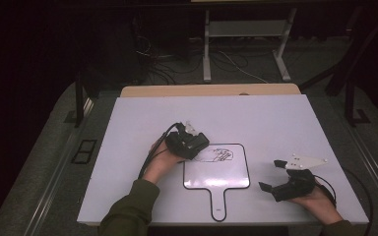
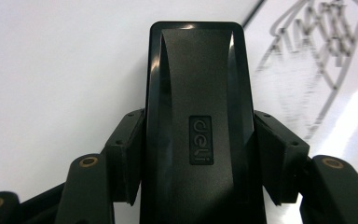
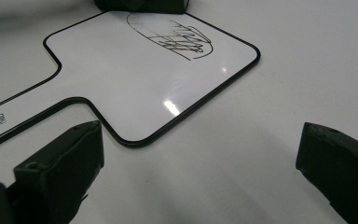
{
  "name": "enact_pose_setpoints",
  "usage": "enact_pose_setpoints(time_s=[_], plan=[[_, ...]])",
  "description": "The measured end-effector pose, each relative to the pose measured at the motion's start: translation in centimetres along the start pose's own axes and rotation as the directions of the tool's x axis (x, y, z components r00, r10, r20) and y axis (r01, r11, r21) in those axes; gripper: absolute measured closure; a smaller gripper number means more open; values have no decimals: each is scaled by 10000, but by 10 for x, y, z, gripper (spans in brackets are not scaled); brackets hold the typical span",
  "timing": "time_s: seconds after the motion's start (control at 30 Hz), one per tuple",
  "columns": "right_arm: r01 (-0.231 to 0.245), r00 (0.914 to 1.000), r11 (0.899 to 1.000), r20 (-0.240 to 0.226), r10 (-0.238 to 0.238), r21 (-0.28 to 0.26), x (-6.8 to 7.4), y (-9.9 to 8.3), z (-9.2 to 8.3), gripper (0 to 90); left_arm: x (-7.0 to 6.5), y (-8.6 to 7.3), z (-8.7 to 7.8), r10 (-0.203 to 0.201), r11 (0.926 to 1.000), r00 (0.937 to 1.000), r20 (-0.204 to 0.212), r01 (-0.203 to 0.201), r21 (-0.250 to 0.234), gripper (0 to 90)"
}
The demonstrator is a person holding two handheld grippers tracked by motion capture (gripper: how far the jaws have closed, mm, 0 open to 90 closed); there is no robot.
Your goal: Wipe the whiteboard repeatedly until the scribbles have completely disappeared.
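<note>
A paddle-shaped whiteboard (image 1: 216, 177) with a black rim and a short handle lies on the white table, with a dark scribble (image 1: 220, 155) in its upper part. My left gripper (image 1: 196, 144) is at the board's upper left corner, shut on a black "deli" eraser (image 2: 198, 116) whose front end is beside the scribble (image 2: 321, 56). My right gripper (image 1: 271, 175) rests open on the table to the right of the board, nothing between its jaws. In the right gripper view the whiteboard (image 3: 121, 79) and scribble (image 3: 182, 39) lie ahead of the gripper (image 3: 200, 154), with the eraser (image 3: 140, 4) at the far edge.
The white tabletop (image 1: 128, 147) extends around the board, with a wooden strip (image 1: 209, 90) at its far edge. On the dark floor beyond stand a metal desk frame (image 1: 206, 49) and loose cables (image 1: 162, 69). A cable trails from each gripper.
</note>
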State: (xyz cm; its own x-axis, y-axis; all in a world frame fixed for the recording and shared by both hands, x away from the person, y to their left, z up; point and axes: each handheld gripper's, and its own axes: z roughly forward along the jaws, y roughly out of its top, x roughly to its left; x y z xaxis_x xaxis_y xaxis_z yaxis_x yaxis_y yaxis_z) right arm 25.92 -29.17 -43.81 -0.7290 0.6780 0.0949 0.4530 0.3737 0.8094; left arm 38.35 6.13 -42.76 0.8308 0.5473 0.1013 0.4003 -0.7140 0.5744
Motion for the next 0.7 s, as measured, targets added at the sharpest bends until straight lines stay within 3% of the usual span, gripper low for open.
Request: enact_pose_setpoints(time_s=[0.1,0.27,0.33,0.43,0.57,0.7], plan=[[9,10000,10000,-2,-9,9,0,0,0,0,3,-1,0,-3,10000,10000,-89,3,22,392],[29,10000,10000,15,-29,10,0,0,0,0,17,-7,-2,-376,9993,9989,-266,375,-34,392],[30,10000,10000,16,-30,20,0,0,0,0,16,-8,-2,-437,9990,9987,-280,436,-42,392],[60,10000,10000,11,-60,23,0,0,0,0,9,-5,-3,-230,9997,9990,-372,231,25,392],[31,10000,10000,29,-31,8,0,0,0,0,1,-3,-2,38,10000,9998,-201,-36,80,392],[44,10000,10000,21,-44,16,0,0,0,0,7,-4,-2,-111,9999,9995,-283,112,21,392]])
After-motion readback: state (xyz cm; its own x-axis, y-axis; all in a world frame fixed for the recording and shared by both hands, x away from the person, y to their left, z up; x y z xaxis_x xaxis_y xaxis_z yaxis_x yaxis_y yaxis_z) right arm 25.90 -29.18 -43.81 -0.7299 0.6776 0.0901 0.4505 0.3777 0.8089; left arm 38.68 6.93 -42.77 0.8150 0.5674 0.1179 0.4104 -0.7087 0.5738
